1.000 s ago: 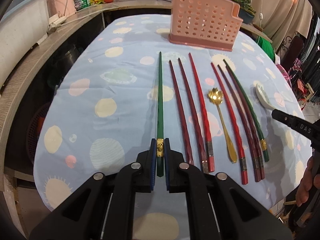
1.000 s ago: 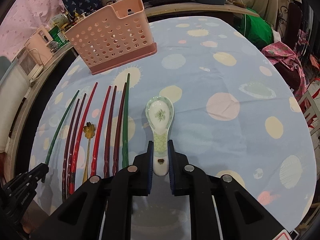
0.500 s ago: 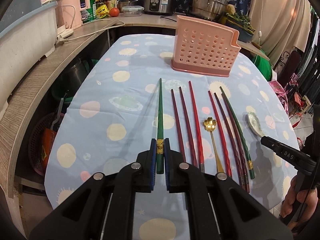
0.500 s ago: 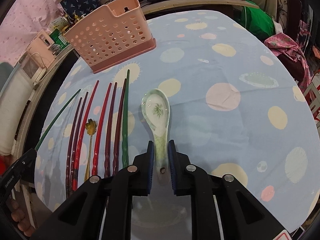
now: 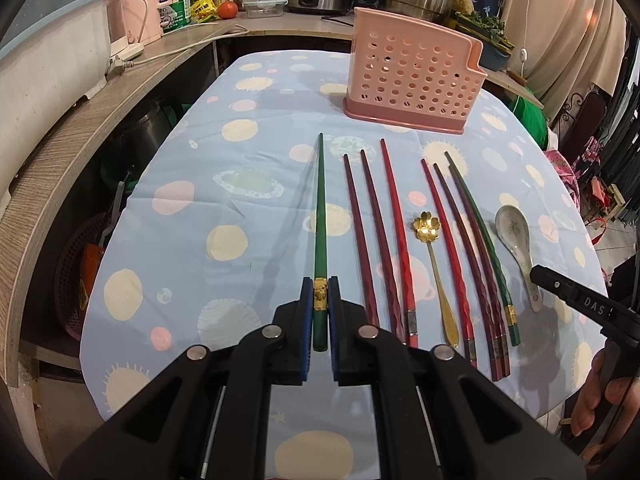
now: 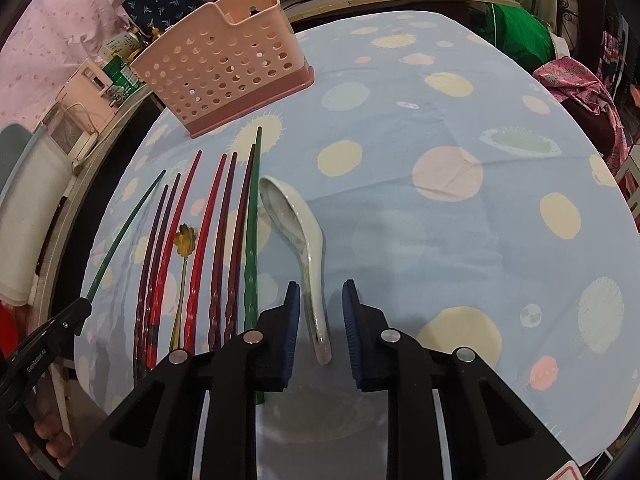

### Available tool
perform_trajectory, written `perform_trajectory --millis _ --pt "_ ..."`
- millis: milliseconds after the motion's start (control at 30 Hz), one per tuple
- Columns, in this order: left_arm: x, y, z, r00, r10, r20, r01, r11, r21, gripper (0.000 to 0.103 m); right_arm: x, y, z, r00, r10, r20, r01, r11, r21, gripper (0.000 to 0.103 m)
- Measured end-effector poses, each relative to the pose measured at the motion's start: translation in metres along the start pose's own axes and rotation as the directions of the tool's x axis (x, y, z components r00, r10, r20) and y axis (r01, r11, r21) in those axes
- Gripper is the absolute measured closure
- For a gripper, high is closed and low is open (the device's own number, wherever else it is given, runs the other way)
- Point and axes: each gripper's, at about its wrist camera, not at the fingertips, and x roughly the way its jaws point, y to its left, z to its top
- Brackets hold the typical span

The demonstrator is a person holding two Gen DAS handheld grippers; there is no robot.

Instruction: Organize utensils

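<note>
Spotted tablecloth [image 5: 180, 240] | left gripper [image 5: 320, 300] clamps green chopstick [image 5: 320, 216] | right gripper [image 6: 320, 312] parted, seemingly clear of ceramic spoon [image 6: 296, 232]

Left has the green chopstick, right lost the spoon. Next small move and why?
Probably re-close the right gripper on the ceramic spoon handle: its pads stand apart from the handle, and the spoon lies tilted on the cloth. The left gripper is shut on the green chopstick, which looks lifted off the cloth; the pink holder stands beyond.
</note>
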Motion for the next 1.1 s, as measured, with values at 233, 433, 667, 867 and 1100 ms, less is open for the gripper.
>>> perform_trajectory --millis 233,433,667,867,1100 --pt "0.002 -0.001 -0.004 1.0 0.0 -0.01 0.0 1.0 0.0 0.096 0.002 0.008 -0.008 0.998 -0.056 0.01 0.056 0.996 -0.062 0.093" --pt "-0.01 0.001 0.002 1.0 -0.001 0.027 0.001 1.0 -0.004 0.096 -0.018 0.016 0.0 0.995 -0.076 0.067 0.082 0.992 -0.097 0.097" --pt "-0.04 0.008 0.039 0.99 -0.017 0.14 0.021 0.999 -0.027 0.096 -0.045 0.023 0.035 0.986 -0.081 0.145 0.096 0.99 -0.101 0.102" --pt "-0.063 0.012 0.087 0.969 -0.002 0.247 0.013 0.999 -0.044 0.096 -0.057 0.028 0.064 0.975 -0.094 0.203 0.12 0.986 -0.117 0.102" --pt "-0.078 0.011 0.108 0.952 0.002 0.305 0.01 0.999 -0.039 0.096 -0.047 0.008 0.038 0.994 -0.024 0.103 0.032 0.997 -0.069 0.089"
